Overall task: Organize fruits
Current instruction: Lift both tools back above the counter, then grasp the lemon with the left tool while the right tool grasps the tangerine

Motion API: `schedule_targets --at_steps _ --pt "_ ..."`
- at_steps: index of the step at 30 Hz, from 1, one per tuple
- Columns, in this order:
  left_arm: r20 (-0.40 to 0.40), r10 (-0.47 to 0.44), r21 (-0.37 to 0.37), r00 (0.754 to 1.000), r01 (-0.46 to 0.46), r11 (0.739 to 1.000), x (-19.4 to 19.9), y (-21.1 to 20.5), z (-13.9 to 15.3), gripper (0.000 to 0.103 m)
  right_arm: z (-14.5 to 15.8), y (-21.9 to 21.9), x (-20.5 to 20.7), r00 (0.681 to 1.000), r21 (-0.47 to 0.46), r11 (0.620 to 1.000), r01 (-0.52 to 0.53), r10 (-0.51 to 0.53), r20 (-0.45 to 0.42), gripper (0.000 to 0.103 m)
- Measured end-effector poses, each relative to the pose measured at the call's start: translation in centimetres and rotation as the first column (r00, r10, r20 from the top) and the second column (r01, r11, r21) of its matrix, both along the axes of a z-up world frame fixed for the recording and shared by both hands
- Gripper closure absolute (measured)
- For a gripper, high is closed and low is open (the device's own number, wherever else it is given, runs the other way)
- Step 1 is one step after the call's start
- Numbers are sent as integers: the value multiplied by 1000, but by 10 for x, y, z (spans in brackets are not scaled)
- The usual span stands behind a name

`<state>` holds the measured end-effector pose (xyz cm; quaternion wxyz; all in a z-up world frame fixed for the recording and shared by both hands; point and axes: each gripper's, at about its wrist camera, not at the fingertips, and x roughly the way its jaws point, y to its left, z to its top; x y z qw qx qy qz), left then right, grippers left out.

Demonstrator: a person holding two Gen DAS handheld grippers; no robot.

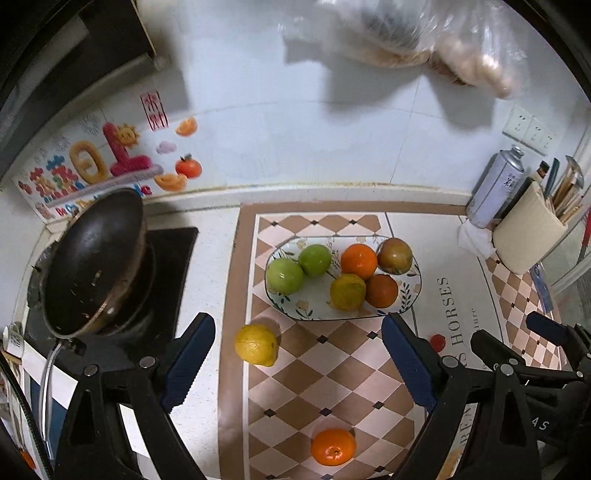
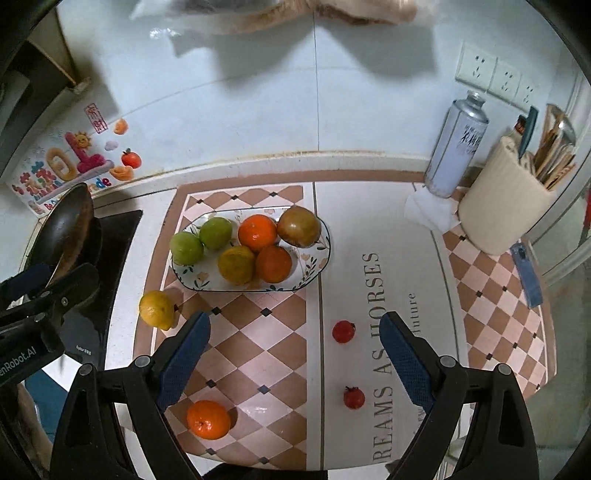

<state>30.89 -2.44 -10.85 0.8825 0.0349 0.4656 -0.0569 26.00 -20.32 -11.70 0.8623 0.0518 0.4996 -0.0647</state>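
A floral oval plate (image 1: 413, 291) (image 2: 320, 258) on the checkered mat holds several fruits: two green apples (image 1: 285, 276), oranges (image 1: 358, 260) and a brownish fruit (image 1: 395, 255). A yellow lemon (image 1: 256, 345) (image 2: 157, 309) lies in front of the plate's left end. A loose orange (image 1: 333, 446) (image 2: 208, 419) lies near the front edge. Two small red fruits (image 2: 343, 331) (image 2: 354, 397) lie on the mat's text panel. My left gripper (image 1: 298, 358) is open and empty above the mat, between lemon and plate. My right gripper (image 2: 294, 356) is open and empty, near the red fruits.
A black wok (image 1: 92, 262) sits on the stove at left. A spray can (image 2: 456, 146) and a cream utensil holder (image 2: 506, 206) stand at back right. Plastic bags (image 1: 406, 33) hang on the tiled wall. A blue item (image 2: 526, 275) lies at right.
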Motion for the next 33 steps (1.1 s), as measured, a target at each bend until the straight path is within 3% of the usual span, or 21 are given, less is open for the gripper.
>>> schedule_targets --at_steps 10,20,22,24,27,33 --pt "55 -11 -20 998 13 1000 -42 10 19 11 28 16 -47 997 6 1000 -7 7 74 8" --pt "31 20 -46 999 -18 999 -55 22 8 11 19 23 -54 999 27 1000 -14 13 53 8" --pt "6 36 -39 999 -36 999 -50 29 -1 10 4 26 -48 1000 64 998 -27 26 10 8" --pt "-23 57 -16 998 -57 998 -47 37 -14 2 -15 32 -40 998 99 994 -47 51 -39 8" --pt "-74 108 38 991 -105 994 -41 57 -39 2 -62 47 -25 981 190 978 -82 113 -158 8" --pt "-203 196 108 959 -177 978 -27 95 -85 2 -169 89 -7 871 320 940 -120 254 -420 8"
